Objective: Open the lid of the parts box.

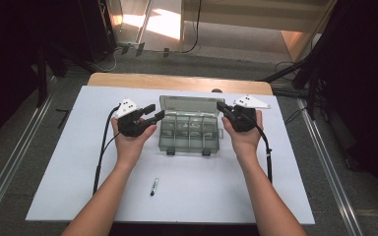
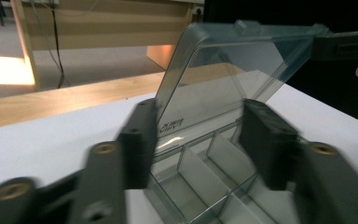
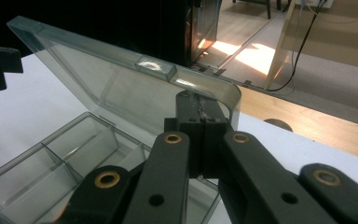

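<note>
A clear grey compartment box point(image 1: 189, 133) sits mid-table, its lid point(image 1: 189, 102) raised. My left gripper point(image 1: 153, 114) is open at the box's left end. In the left gripper view its jaws point(image 2: 203, 140) straddle the lid's point(image 2: 223, 70) near edge and the box corner point(image 2: 200, 177) without pressing on them. My right gripper point(image 1: 220, 106) is shut at the lid's right top corner. In the right gripper view its closed tips point(image 3: 200, 121) lie against the lid's rim point(image 3: 158, 67), with nothing seen between them. The compartments point(image 3: 42, 172) look bare in both gripper views.
A small dark pen point(image 1: 154, 187) lies on the white tabletop point(image 1: 78, 162) near the front. A wooden strip point(image 1: 177, 81) runs along the table's far edge. Cables trail from both grippers along the person's forearms. Metal rails flank the table on the floor.
</note>
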Demonstrator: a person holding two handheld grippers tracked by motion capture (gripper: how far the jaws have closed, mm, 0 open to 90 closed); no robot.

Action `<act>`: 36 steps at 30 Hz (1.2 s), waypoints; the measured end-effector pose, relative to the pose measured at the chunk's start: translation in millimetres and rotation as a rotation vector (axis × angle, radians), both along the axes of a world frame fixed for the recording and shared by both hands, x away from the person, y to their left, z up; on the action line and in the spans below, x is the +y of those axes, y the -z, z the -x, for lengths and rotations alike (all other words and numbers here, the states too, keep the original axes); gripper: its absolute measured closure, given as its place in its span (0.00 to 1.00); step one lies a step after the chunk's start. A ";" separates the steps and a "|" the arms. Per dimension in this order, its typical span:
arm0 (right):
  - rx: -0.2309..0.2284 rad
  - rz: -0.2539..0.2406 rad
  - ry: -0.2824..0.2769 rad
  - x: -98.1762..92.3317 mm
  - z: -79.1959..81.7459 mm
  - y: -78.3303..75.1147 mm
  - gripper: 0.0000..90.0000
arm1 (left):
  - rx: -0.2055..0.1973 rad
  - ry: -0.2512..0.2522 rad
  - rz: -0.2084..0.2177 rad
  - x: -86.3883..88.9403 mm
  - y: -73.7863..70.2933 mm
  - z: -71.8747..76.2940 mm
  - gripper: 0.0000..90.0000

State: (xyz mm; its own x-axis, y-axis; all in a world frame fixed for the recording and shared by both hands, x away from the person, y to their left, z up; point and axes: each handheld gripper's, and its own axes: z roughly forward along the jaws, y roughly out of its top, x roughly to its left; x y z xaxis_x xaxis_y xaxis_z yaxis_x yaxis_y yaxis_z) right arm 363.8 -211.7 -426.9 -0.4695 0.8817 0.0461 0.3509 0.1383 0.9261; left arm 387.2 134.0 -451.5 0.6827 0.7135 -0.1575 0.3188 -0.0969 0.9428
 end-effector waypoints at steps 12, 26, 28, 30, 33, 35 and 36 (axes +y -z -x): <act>0.007 -0.011 0.012 2.2 -7.7 -0.5 1.00 | 0.095 0.011 -0.069 -14.0 5.6 -43.0 0.18; 0.002 0.026 0.025 5.2 -17.9 -3.4 1.00 | 0.008 -0.061 -0.097 -22.0 8.3 -45.6 0.72; 0.003 0.020 0.029 4.1 -18.7 -2.7 1.00 | 0.006 -0.072 -0.099 -23.7 8.6 -45.4 0.74; 0.007 0.014 0.026 3.6 -19.0 -2.0 1.00 | 0.003 -0.071 -0.092 -25.1 8.7 -45.1 0.77; 0.008 0.012 0.015 4.5 -17.1 -2.1 1.00 | 0.011 -0.089 -0.087 -24.8 8.6 -45.8 0.80; -0.001 0.008 0.007 4.7 -13.2 -3.7 1.00 | 0.024 -0.095 -0.073 -23.6 8.7 -46.8 0.83; -0.003 -0.003 0.002 4.2 -10.9 -4.8 1.00 | 0.026 -0.099 -0.069 -23.3 8.7 -47.1 0.83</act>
State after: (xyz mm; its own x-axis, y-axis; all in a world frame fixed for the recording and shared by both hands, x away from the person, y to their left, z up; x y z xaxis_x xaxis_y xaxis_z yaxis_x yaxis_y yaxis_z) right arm 374.7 -207.5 -422.1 -0.4680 0.8824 0.0479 0.3488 0.1347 0.9275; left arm 434.4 110.7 -460.2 0.6046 0.7871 -0.1221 0.3544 -0.1285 0.9262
